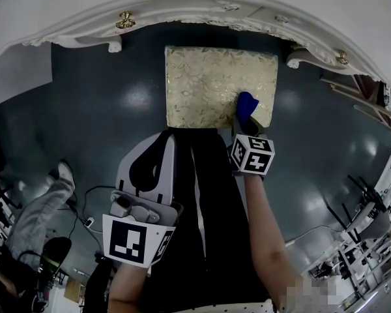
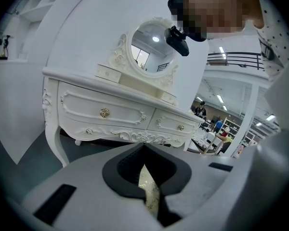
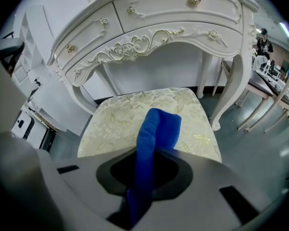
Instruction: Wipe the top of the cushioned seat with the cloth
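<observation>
The cushioned seat (image 1: 208,87) is a cream, leaf-patterned square on the floor in front of the dressing table. A blue cloth (image 1: 247,105) rests on its near right part. My right gripper (image 1: 246,124) is shut on that cloth; in the right gripper view the blue cloth (image 3: 154,134) runs out between the jaws and folds over the seat (image 3: 115,121). My left gripper (image 1: 168,137) hangs lower left, short of the seat's near edge, shut with nothing in it. In the left gripper view a sliver of the seat (image 2: 149,191) shows through the thin slit of the left gripper (image 2: 143,148).
A white carved dressing table (image 1: 202,8) with brass knobs arches over the seat's far side; its legs (image 3: 231,90) flank the seat. Dark teal floor (image 1: 111,103) surrounds it. Another person's legs (image 1: 42,207) and cables lie at the left. Racks stand at the right.
</observation>
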The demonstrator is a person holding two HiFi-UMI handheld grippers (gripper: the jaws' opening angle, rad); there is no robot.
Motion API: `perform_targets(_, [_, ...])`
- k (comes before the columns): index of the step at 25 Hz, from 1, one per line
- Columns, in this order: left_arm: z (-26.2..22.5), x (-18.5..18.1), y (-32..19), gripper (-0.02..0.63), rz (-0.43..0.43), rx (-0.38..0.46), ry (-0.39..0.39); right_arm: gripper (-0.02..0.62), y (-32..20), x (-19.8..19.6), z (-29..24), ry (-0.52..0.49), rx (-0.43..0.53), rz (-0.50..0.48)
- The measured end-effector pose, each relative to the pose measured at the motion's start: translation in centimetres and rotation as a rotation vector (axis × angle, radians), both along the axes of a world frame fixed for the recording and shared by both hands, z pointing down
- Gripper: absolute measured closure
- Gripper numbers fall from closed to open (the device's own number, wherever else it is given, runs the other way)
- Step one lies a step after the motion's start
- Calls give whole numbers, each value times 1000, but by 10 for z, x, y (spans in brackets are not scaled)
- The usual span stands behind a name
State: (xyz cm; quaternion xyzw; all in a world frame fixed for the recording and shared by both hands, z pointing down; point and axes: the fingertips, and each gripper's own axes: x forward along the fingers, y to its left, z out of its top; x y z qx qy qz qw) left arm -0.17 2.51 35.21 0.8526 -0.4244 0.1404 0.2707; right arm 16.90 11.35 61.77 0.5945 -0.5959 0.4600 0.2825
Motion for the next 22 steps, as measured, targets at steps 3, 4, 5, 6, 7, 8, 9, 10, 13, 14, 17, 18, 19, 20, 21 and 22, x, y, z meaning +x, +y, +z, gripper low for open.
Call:
perform_targets(3, [-1, -2, 1, 597, -2, 0, -1, 532, -2, -3, -1, -2, 3, -4])
perform_targets(4, [-1, -3, 1, 597, -2, -1, 0, 532, -2, -4, -1, -3, 3, -5])
perform_targets(5, [-1, -3, 1, 597, -2, -2, 1, 532, -3, -6, -2, -4, 4, -7])
perform_targets(6, [-1, -4, 1, 597, -3, -2, 1, 532, -3, -8, -2, -5, 4, -8])
perform_targets(7, [-1, -5, 1, 597, -4, -1, 2, 532, -4, -10, -2, -6, 5, -9])
perform_targets(8, [-1, -6, 1, 597, -5, -1, 2, 532, -4, -12, -2, -8, 6, -11])
perform_targets(9, [-1, -6, 1, 597, -6, -1, 2, 532, -5, -14, -2, -10, 7, -11])
perform_targets(10, [-1, -7, 1, 597, -7, 0, 3, 532, -5, -16, -2, -11, 7, -12])
perform_targets(13, [-1, -10, 0, 597, -11, 0, 5, 532, -7, -22, -2, -15, 9, -16])
perform_targets(14, [-1, -11, 0, 597, -12, 0, 5, 532, -7, -25, -2, -17, 10, -17])
perform_targets(17, [-1, -14, 1, 597, -14, -1, 7, 532, -9, -30, -3, -20, 11, -20])
perform_targets(18, [0, -15, 1, 597, -15, -2, 8, 532, -9, -32, -3, -21, 12, -20])
perform_targets(19, [0, -16, 1, 597, -16, -3, 8, 532, -10, -33, -3, -22, 12, -20])
perform_targets(20, [0, -17, 1, 597, -17, -4, 9, 532, -10, -35, -3, -22, 12, -20])
perform_targets(21, [0, -18, 1, 597, -18, -5, 10, 532, -11, -36, -3, -22, 13, -21])
perform_targets(22, [0, -19, 0, 597, -19, -6, 11, 532, -11, -37, -3, -21, 12, -23])
